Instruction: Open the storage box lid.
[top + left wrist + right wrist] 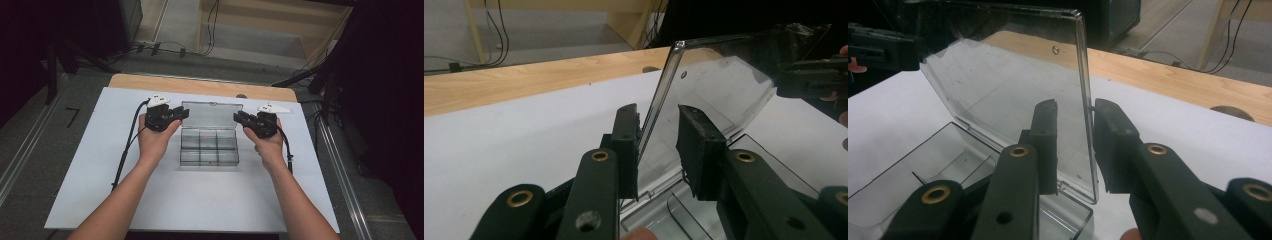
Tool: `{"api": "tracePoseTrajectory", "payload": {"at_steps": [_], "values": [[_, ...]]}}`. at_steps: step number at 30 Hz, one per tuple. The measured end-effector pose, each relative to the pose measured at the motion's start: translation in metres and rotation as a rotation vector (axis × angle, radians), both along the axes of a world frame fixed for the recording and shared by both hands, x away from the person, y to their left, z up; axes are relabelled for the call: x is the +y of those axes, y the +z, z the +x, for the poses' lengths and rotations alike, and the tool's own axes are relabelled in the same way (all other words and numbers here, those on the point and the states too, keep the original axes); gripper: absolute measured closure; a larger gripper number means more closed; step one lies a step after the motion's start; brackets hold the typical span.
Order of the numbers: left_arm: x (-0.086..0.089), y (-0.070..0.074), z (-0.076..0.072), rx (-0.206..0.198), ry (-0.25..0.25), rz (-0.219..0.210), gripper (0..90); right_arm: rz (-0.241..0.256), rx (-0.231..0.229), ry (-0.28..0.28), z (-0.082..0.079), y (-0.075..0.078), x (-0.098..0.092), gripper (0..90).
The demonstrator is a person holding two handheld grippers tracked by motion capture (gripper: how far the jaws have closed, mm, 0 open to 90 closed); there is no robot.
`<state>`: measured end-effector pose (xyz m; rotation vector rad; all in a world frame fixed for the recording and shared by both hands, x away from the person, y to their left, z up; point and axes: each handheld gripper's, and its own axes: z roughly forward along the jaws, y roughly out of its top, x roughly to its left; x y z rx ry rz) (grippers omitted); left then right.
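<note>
A clear plastic compartment box (209, 148) lies in the middle of the white board (100, 175), its lid (211, 115) standing up at the back. My left gripper (184, 113) is at the lid's left edge. In the left gripper view the jaws (658, 125) stand apart astride the lid (719, 85), whose edge rests against the left jaw. My right gripper (237, 118) is at the lid's right edge. Its jaws (1075, 117) are also apart, with the lid (1013, 85) edge between them, close to the right jaw. The compartments look empty.
The white board lies on a wooden table (200, 86) whose far strip shows a small round hole (241, 96). Cables (165, 49) run over the grey floor beyond. Dark equipment stands at both far corners. Bare board stretches in front of the box.
</note>
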<state>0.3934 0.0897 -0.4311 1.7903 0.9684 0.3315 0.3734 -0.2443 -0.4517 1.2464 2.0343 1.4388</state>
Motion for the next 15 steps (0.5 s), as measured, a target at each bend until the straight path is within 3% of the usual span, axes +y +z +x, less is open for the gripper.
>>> {"api": "tracePoseTrajectory", "payload": {"at_steps": [15], "values": [[-0.003, -0.001, 0.017, 0.027, 0.003, -0.03, 70.6, 0.015, 0.022, -0.052, 0.001, -0.001, -0.001, 75.1]]}}
